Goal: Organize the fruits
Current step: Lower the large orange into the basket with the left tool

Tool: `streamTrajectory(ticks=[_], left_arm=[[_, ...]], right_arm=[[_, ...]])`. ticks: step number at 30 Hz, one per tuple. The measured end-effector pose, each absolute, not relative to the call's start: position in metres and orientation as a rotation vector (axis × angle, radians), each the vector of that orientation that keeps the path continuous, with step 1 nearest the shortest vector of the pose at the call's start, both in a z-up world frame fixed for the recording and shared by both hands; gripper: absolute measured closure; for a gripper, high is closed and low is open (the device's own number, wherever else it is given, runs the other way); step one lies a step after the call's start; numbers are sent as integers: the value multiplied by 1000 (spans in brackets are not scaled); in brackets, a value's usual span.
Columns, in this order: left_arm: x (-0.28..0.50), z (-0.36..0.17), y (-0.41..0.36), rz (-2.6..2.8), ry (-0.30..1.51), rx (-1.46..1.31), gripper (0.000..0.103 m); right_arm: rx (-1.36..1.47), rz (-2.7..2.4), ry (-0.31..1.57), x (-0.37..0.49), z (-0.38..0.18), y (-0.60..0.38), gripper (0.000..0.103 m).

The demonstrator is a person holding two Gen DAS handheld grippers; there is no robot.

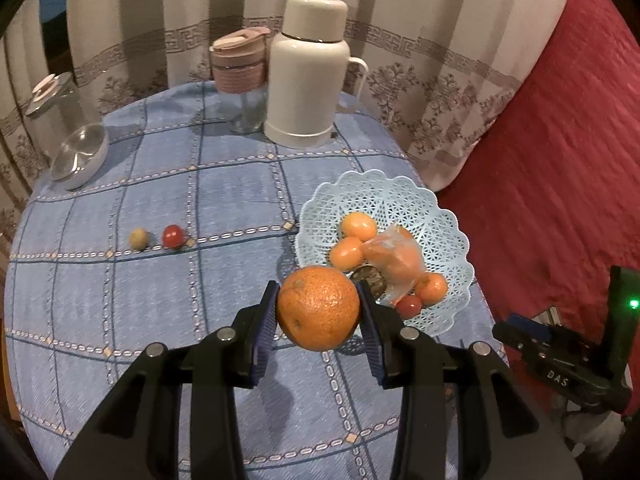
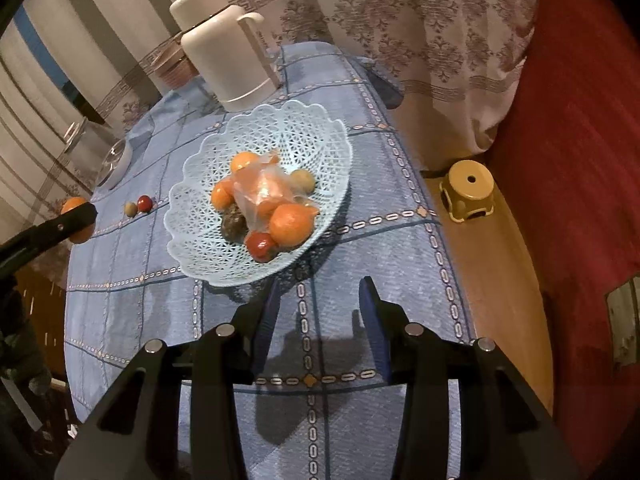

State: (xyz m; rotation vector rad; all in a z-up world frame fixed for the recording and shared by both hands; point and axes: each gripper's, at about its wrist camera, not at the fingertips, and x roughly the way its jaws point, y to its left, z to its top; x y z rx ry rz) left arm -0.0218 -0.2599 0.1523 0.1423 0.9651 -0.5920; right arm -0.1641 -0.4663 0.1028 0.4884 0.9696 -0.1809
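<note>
Blue checked tablecloth (image 1: 168,312): basket (image 1: 448,216) near right edge mostly filled; left gripper (image 1: 319,312) clamping orange (image 1: 319,308); right gripper (image 2: 319,320) empty, parted; two small fruits (image 1: 156,237) left mid-table.

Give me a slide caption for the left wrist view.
Left gripper holds an orange above the blue tablecloth, beside a fruit-filled basket.

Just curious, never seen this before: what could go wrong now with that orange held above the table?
The orange is gripped only at its sides by the left tool, so it could slip and roll off the table. The blue basket sits close to the table's edge and already holds several fruits and a plastic bag; a careless drop could nudge it or bounce out.
</note>
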Motion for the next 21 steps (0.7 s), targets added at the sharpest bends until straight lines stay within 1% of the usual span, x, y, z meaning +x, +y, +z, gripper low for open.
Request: streamTrajectory(ticks=[6, 10, 21], left_arm=[[-19, 148, -273, -607, 965, 160, 64], [-20, 146, -281, -595, 934, 211, 64], [-13, 145, -289, -606, 937, 210, 64]], right_arm=[[489, -190, 971, -164, 104, -471, 61], [489, -193, 973, -162, 103, -473, 61], [490, -199, 974, -160, 102, -478, 61]])
